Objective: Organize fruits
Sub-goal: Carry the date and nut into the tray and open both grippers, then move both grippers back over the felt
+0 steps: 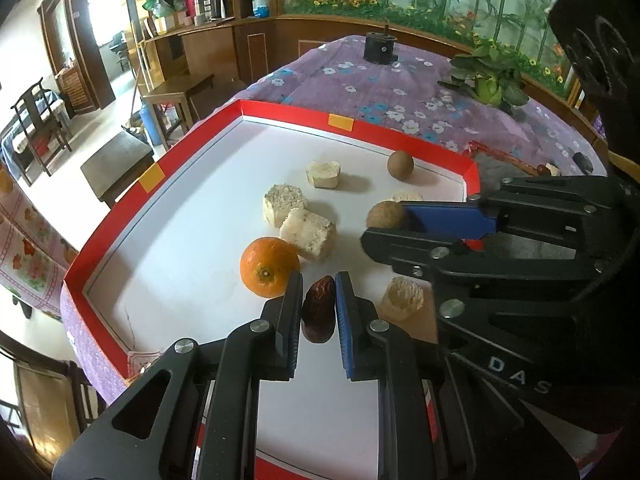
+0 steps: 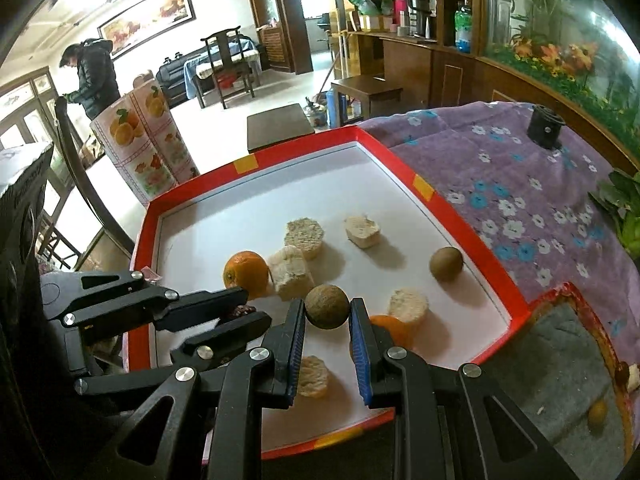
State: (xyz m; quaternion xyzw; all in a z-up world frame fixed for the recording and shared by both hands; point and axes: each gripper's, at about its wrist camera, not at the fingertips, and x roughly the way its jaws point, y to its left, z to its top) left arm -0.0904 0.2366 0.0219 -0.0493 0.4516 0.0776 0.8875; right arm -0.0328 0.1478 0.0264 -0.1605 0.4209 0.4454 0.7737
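A red tray (image 1: pixel 400 128) (image 2: pixel 460 216) with a white floor holds an orange (image 1: pixel 269 266) (image 2: pixel 246 274), a loose brown round fruit (image 1: pixel 400 165) (image 2: pixel 446 264) and several pale chunks (image 1: pixel 284 204) (image 2: pixel 304 236). My left gripper (image 1: pixel 319 292) (image 2: pixel 254 305) is shut on a dark red date (image 1: pixel 318 308) just above the tray floor, beside the orange. My right gripper (image 2: pixel 327 308) (image 1: pixel 386 222) is shut on a second brown round fruit (image 2: pixel 326 306) (image 1: pixel 386 216) over the tray's right half. A second orange (image 2: pixel 394 330) lies partly hidden behind the right finger.
To the right of the tray sits a red-rimmed basket (image 2: pixel 560 360) with a grey lining and a few small fruits. The purple flowered cloth (image 2: pixel 500 168) carries a black cylinder (image 1: pixel 379 48) and a leafy plant (image 1: pixel 490 80). A person in a dark jacket (image 2: pixel 94 76) stands far off.
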